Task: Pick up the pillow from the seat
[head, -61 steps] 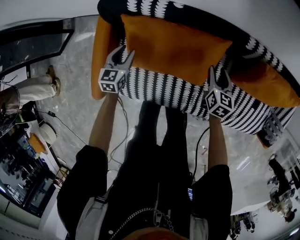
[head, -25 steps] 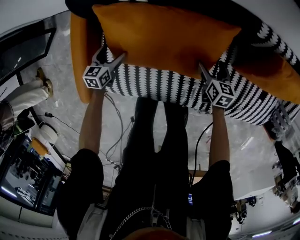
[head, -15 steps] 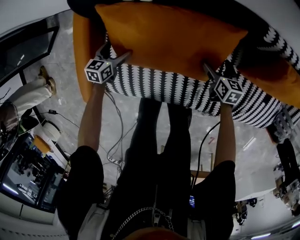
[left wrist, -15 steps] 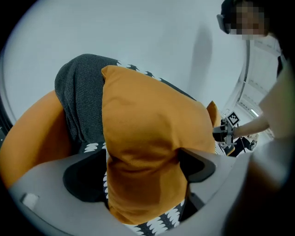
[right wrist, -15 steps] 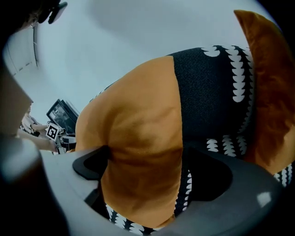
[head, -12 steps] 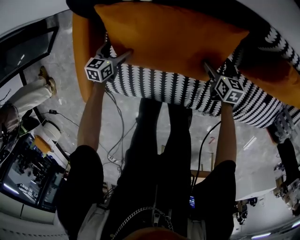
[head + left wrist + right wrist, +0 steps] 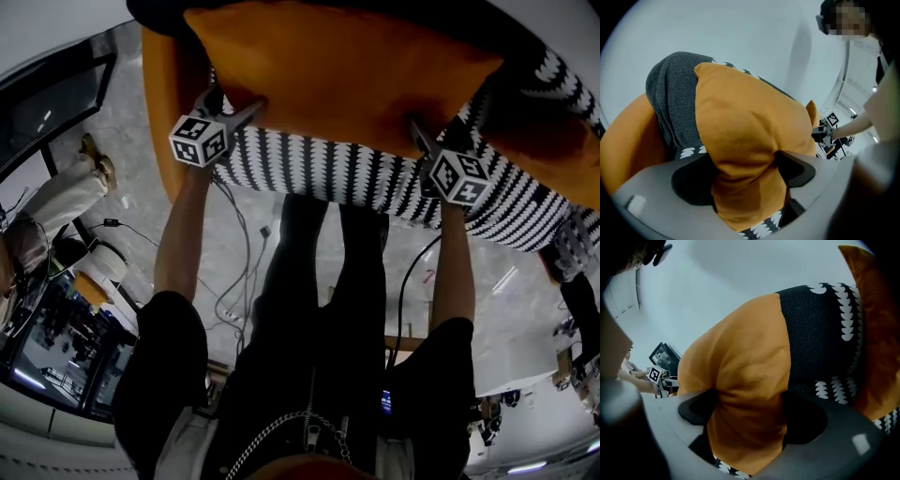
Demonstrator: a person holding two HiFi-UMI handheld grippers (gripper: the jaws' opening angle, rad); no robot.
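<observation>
pale grey stone floor (image 7: 122, 187) lies under a sofa with a black-and-white patterned seat (image 7: 319, 169). the orange pillow (image 7: 347, 70) is at the back of this seat, its lower edge on the pattern and its body against the dark backrest (image 7: 670, 103).

the left gripper (image 7: 232, 103) is at the pillow's lower left corner. its jaws have just been closing, and in the left gripper view the orange cloth is between them, squeezed into a narrow waist, so they grip the pillow while standing rather wide. the right gripper (image 7: 433, 136) is at the lower right corner in the same way: its jaws have just been closing and now pinch a thick fold of the pillow.

an orange armrest (image 7: 164, 103) stands just beside the left gripper, and a second orange cushion (image 7: 553, 150) lies on the seat at the right end. some cables (image 7: 234, 272) run over the floor near the holder's legs. another person (image 7: 56, 202) is at the left edge, well apart from the sofa.
</observation>
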